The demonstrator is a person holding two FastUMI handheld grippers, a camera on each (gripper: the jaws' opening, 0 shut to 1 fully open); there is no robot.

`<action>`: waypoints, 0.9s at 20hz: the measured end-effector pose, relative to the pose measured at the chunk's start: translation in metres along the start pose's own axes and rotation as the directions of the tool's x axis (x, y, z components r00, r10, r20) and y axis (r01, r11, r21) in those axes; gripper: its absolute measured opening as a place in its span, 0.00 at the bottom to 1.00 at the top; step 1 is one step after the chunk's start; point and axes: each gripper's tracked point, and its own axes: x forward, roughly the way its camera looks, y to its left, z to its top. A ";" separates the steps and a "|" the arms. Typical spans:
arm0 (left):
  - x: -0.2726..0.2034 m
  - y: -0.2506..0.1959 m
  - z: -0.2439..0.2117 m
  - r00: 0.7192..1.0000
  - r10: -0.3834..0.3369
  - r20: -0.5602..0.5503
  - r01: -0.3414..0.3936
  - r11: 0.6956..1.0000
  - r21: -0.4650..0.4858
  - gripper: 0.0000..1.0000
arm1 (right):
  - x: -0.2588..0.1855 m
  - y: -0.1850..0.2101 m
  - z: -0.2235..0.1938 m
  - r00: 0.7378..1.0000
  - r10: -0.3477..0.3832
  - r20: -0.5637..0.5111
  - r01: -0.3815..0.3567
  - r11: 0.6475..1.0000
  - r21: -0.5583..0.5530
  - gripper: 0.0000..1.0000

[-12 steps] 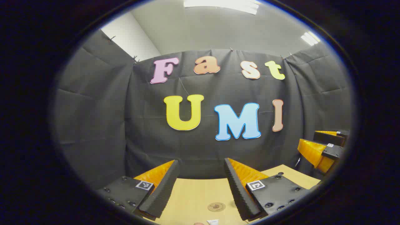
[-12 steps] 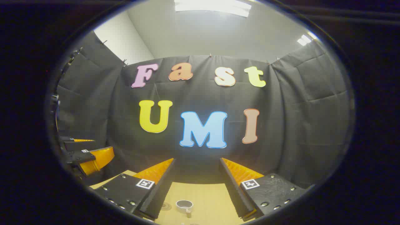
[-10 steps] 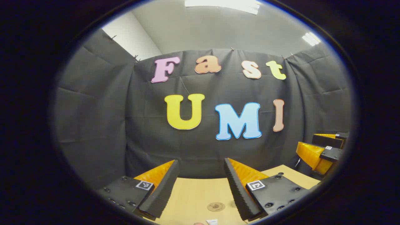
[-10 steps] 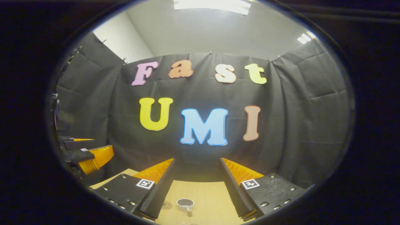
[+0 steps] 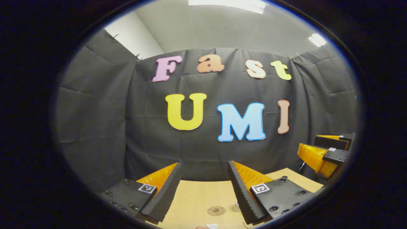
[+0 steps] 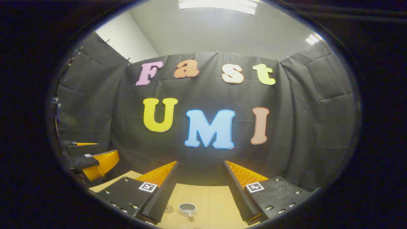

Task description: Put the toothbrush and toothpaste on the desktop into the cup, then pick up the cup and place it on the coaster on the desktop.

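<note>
My left gripper (image 5: 203, 167) stands open above the light wooden desktop (image 5: 194, 197), with nothing between its fingers. A round brown coaster (image 5: 216, 210) lies on the desk between them, close to the right finger. A small white end of something (image 5: 210, 225) shows at the bottom edge; I cannot tell what it is. My right gripper (image 6: 199, 163) is also open and empty. Below it a pale cup (image 6: 187, 208) stands upright, its handle towards me. The coaster (image 6: 168, 209) lies just left of the cup, partly behind the left finger.
The black cloth wall closes off the desk's far edge. The right gripper (image 5: 313, 144) hovers off the desk's right corner in the left gripper view. The left gripper (image 6: 105, 149) hovers at the left in the right gripper view.
Both views have shifted slightly. The coaster sits a little farther left and higher in the left gripper view. Both grippers stay open and empty.
</note>
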 end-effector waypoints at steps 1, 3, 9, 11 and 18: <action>0.002 -0.001 -0.001 1.000 0.001 -0.001 -0.001 1.000 0.004 0.92 | 0.003 0.000 -0.002 1.000 0.004 -0.002 -0.004 1.000 -0.002 0.86; 0.006 -0.002 -0.004 1.000 -0.002 -0.007 0.002 1.000 0.007 0.92 | 0.008 0.001 -0.006 1.000 0.010 -0.010 -0.010 1.000 -0.004 0.86; 0.021 -0.001 -0.026 0.999 -0.004 -0.052 0.004 1.000 -0.001 0.93 | 0.022 0.006 -0.022 0.998 0.035 -0.054 -0.036 0.999 -0.001 0.86; 0.027 0.000 -0.038 0.997 -0.007 -0.079 0.006 1.000 -0.011 0.93 | 0.027 0.011 -0.035 0.994 0.056 -0.098 -0.055 0.998 0.011 0.86; 0.041 -0.006 -0.122 0.964 -0.039 -0.261 0.034 0.999 -0.023 0.93 | 0.034 0.025 -0.105 0.941 0.099 -0.323 -0.095 0.995 0.029 0.86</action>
